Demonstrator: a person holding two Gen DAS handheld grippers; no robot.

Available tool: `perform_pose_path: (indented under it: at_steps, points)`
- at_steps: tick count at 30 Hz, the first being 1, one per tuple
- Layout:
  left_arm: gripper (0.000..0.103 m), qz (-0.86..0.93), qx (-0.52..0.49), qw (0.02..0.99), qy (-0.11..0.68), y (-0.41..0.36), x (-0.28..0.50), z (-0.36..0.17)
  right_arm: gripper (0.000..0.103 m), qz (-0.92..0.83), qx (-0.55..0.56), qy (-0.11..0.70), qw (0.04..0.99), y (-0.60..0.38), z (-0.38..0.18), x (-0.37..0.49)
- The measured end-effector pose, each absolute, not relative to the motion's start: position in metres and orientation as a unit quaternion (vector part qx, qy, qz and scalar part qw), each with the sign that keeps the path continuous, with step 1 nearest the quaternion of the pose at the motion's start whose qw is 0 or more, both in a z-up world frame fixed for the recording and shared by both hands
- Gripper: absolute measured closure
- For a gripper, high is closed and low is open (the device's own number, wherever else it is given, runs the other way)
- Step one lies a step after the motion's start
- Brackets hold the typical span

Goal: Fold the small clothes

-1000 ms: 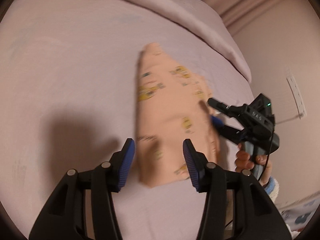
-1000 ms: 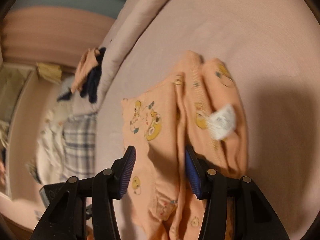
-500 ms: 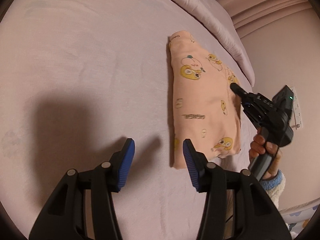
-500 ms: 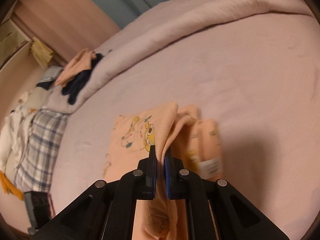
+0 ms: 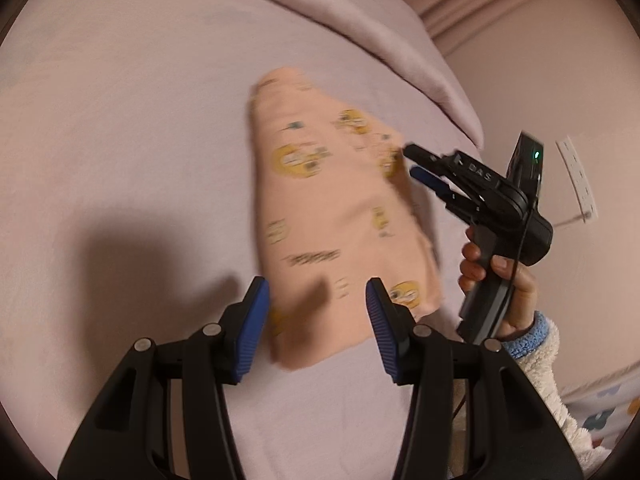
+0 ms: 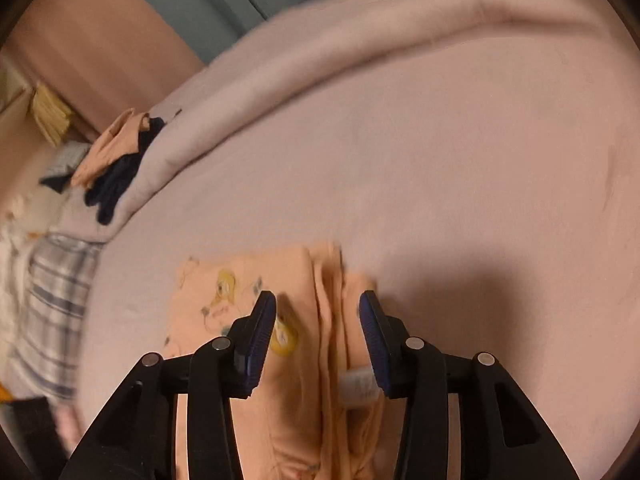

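— So where does the peach garment (image 5: pixel 332 216) lie?
— Folded on the pink bed (image 5: pixel 120 128); printed with yellow cartoon figures; the pictures are blurred, so finer detail is lost.
— And the left hand-held gripper (image 5: pixel 316 316)?
— Its blue-padded jaws stand wide apart over the near end of the garment; nothing sits between them.
— The right hand-held gripper (image 6: pixel 318 324)?
— Open too; its jaws straddle a raised ridge of folded cloth, clamping nothing; a white label (image 6: pixel 358 388) shows just beside the right pad; in the left wrist view the same tool (image 5: pixel 416 162) sits at the garment's far right edge, held by a hand (image 5: pixel 500 280) in a fleecy cuff.
— Anything else on the bed?
— A rolled pink duvet (image 6: pixel 360 32) along the far side; a heap of peach and dark clothes (image 6: pixel 116 160) at its end; a plaid cloth (image 6: pixel 56 304) below that.
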State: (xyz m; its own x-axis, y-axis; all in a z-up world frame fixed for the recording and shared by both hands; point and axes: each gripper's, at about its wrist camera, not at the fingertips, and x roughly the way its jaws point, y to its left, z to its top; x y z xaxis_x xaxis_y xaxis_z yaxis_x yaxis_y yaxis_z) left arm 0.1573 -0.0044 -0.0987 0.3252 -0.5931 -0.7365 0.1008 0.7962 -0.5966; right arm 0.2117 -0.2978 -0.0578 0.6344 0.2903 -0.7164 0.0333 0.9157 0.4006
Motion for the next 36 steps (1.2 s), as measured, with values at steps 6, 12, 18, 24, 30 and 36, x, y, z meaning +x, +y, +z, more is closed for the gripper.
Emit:
perform_pose_path:
  at_steps: [6, 12, 18, 24, 30, 36]
  points:
    - [0.076, -0.238, -0.167, 0.798, 0.527, -0.043, 0.179, -0.099, 0.065, 0.124, 0.065, 0.382, 0.914, -0.254, -0.044, 0.195]
    - [0.082, -0.227, -0.130, 0.787, 0.559, -0.068, 0.192, -0.129, 0.071, 0.109, 0.075, 0.468, 0.874, -0.260, -0.084, 0.235]
    - [0.080, -0.232, -0.127, 0.785, 0.560, -0.066, 0.190, -0.128, 0.072, 0.118, 0.062, 0.445, 0.886, -0.257, -0.064, 0.205]
    - [0.080, -0.221, -0.111, 0.793, 0.556, -0.062, 0.165, -0.125, 0.072, 0.176, 0.004, 0.408, 0.896, -0.240, -0.052, 0.131]
    - [0.079, -0.212, -0.094, 0.795, 0.561, -0.061, 0.144, -0.126, 0.072, 0.145, -0.034, 0.461, 0.875, -0.244, -0.092, 0.091]
    - [0.077, -0.209, -0.087, 0.803, 0.552, -0.051, 0.121, -0.123, 0.067, 0.144, 0.029, 0.448, 0.882, -0.271, -0.079, 0.066]
